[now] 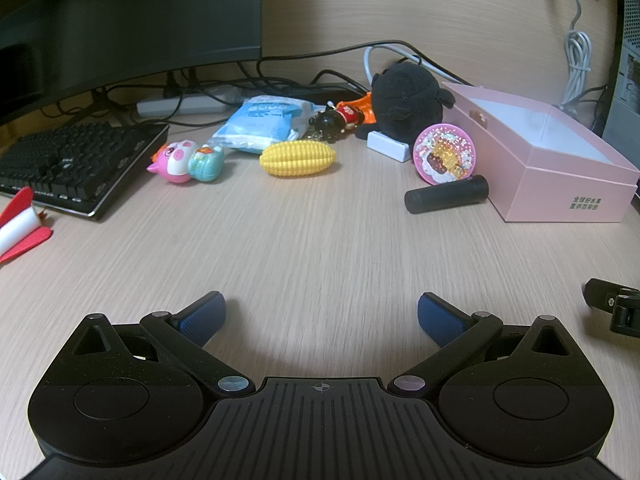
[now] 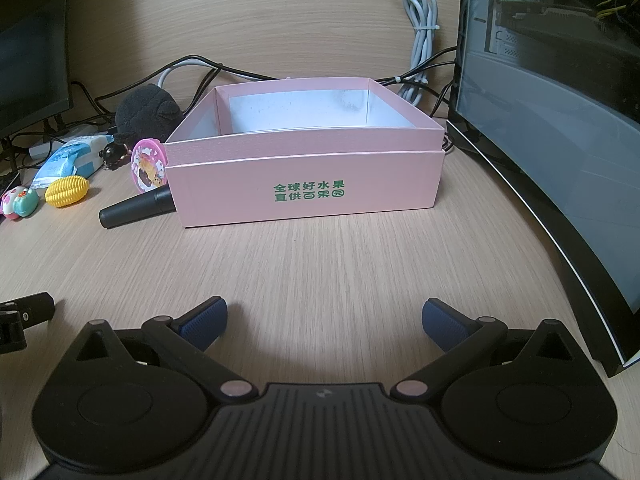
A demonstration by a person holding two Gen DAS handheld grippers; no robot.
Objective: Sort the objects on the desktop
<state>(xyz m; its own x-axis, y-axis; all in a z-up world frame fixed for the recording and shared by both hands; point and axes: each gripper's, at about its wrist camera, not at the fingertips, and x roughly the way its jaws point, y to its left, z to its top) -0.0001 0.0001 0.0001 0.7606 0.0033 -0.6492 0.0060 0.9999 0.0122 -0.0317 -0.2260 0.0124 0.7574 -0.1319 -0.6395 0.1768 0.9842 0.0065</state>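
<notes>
My left gripper is open and empty above bare desk. Ahead of it lie a pink pig toy, a yellow corn toy, a blue wipes pack, a small black figurine, a black plush, a white block, a round pink case and a black cylinder. An open pink box stands at the right. My right gripper is open and empty, facing the pink box, which looks empty inside. The cylinder touches its left wall.
A black keyboard and a monitor stand at the left, with a red-and-white object at the edge. Cables run along the back. A computer case with a glass side stands right of the box.
</notes>
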